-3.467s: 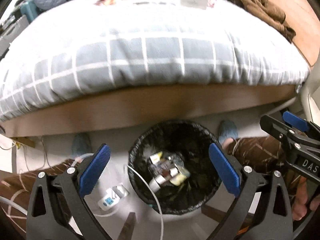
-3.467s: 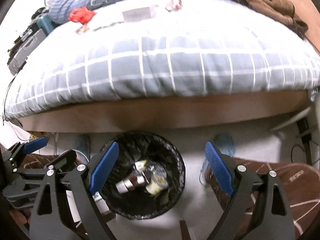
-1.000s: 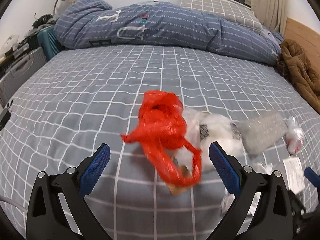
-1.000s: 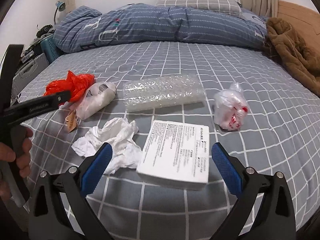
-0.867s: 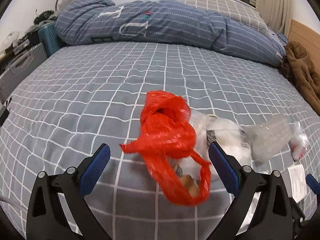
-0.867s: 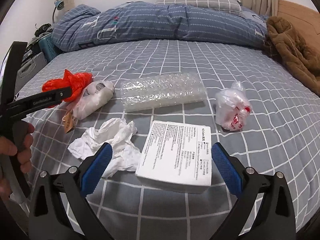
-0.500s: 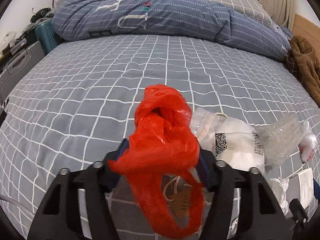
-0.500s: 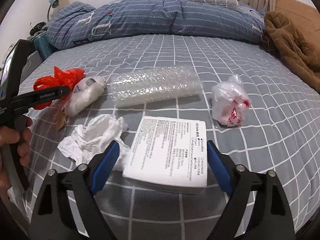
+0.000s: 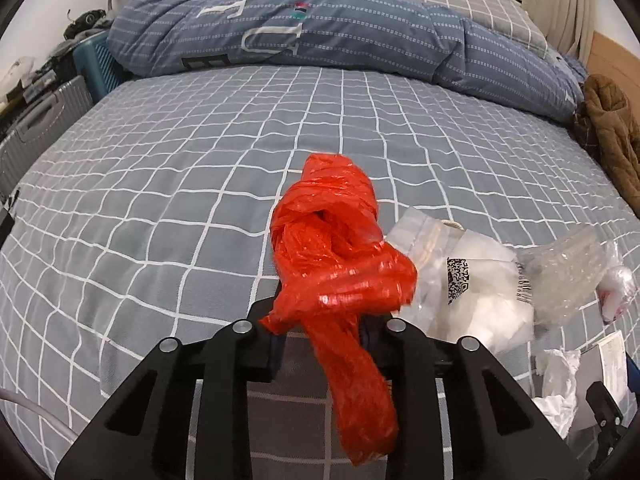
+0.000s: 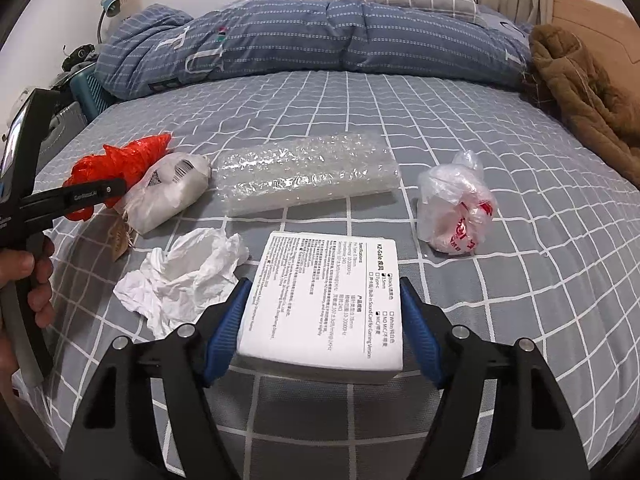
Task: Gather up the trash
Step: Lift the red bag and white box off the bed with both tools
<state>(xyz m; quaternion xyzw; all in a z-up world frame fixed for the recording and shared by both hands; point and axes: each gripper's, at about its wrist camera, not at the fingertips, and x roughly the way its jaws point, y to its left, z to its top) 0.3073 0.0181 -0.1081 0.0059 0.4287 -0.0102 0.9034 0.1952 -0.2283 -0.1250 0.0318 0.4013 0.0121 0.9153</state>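
A knotted red plastic bag [image 9: 336,264] is seen on the grey checked bedspread [image 9: 160,184], toward the left side of the litter scattered there. It is caught between the fingers of the left gripper [image 9: 320,340], whose jaws are closing; the blue pads are almost wholly hidden behind the crumpled film, and a loose tail of the bag hangs down in front of the black frame. In the right wrist view the same bag [image 10: 120,164] is partly covered by the left gripper's black arm, which is held by a hand [image 10: 28,284] at the left edge.

A white printed box [image 10: 324,300] lies flat on the bedspread in front of the right gripper [image 10: 324,320]. Its near end is bracketed by the two blue pads, and the jaws are closing on it; whether the pads already press on its sides cannot be told for certain.

Just right of the red bag a clear pouch with a barcode label [image 10: 168,192] is found, touching it. A crumpled white tissue [image 10: 184,276] rests beside the box's left edge. Beyond the box a sheet of bubble wrap [image 10: 308,172] is laid across the bed, and a small knotted clear bag with red print [image 10: 456,208] sits to the right, apart from the rest.

A blue quilt [image 10: 300,36] is bunched along the far side of the bed, and a brown garment [image 10: 580,92] is heaped at the right edge.
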